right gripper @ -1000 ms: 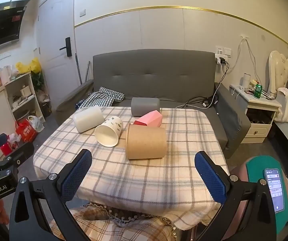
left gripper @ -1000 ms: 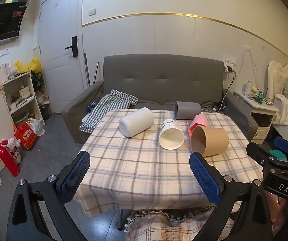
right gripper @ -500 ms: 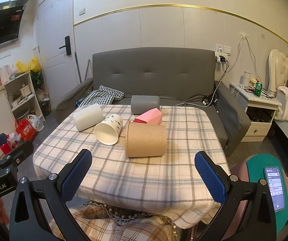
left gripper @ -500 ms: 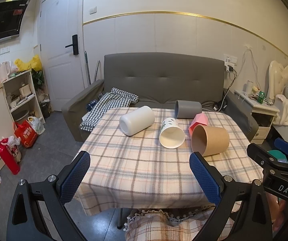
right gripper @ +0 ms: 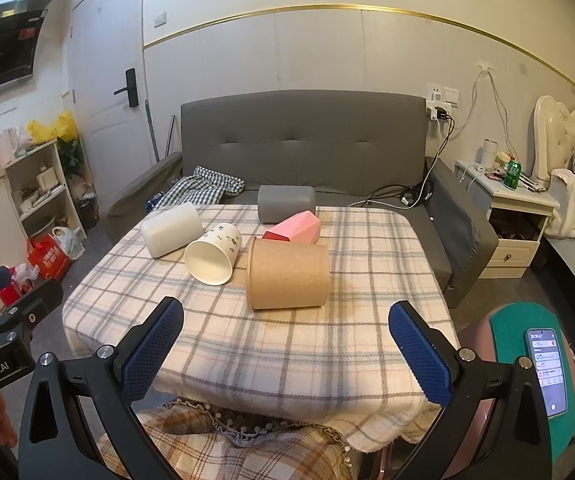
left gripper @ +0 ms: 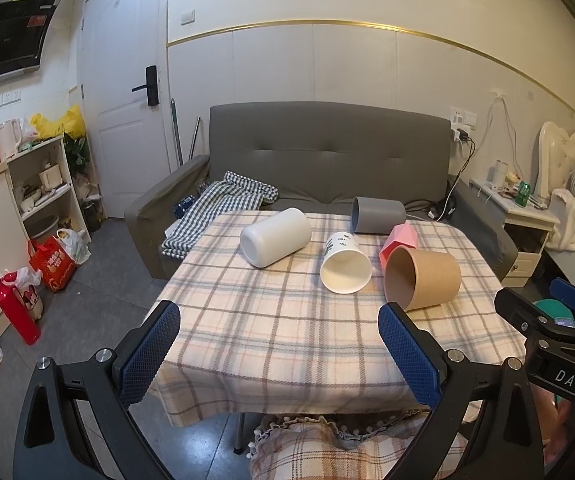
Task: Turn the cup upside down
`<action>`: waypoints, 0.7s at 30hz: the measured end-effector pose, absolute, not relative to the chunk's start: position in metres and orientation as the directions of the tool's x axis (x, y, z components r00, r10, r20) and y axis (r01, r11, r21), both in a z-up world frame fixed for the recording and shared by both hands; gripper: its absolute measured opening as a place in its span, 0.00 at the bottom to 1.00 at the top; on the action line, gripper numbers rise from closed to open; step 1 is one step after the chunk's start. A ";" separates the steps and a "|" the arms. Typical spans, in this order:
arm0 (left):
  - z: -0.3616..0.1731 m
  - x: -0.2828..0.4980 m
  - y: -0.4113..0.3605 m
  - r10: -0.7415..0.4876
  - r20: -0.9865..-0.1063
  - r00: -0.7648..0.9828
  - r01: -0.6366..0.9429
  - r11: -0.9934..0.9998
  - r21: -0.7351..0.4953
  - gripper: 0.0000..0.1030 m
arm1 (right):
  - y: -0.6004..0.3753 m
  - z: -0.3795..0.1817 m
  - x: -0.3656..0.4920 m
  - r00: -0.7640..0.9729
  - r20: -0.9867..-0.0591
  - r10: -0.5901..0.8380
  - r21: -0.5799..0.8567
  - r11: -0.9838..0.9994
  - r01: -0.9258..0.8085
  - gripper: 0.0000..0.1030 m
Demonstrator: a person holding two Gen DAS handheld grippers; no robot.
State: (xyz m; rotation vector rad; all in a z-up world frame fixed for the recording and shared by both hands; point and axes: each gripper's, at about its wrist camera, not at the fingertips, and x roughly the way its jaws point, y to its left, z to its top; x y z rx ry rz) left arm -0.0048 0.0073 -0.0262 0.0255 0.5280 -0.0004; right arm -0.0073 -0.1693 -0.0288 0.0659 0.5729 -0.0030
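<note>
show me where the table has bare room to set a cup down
Bare cloth runs along the table near edge, in front of the brown cup and white paper cup, and along the right side past the pink cup. The far middle is crowded: white cylinder, grey cup and the rest lie close together.

Ahead of your right claw (right gripper: 285,344), five cups lie on the table (right gripper: 287,352). The paper tub (right gripper: 287,274) lies nearest, the printed cup (right gripper: 215,254) to its left. The sofa (right gripper: 303,140) stands behind.
</note>
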 end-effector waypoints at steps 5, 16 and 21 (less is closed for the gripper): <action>-0.027 -0.003 0.007 0.005 -0.507 0.862 0.008 1.000 0.023 0.99 | -0.169 -0.029 -0.006 0.841 -0.542 0.015 0.061 0.998 0.021 1.00; -0.023 -0.001 0.007 0.002 -0.510 0.860 0.010 1.000 0.022 0.99 | -0.167 -0.028 -0.005 0.836 -0.548 0.018 0.060 0.998 0.017 1.00; -0.021 0.000 0.006 0.003 -0.512 0.859 0.010 1.000 0.023 0.99 | -0.166 -0.029 -0.004 0.836 -0.549 0.017 0.060 0.998 0.019 1.00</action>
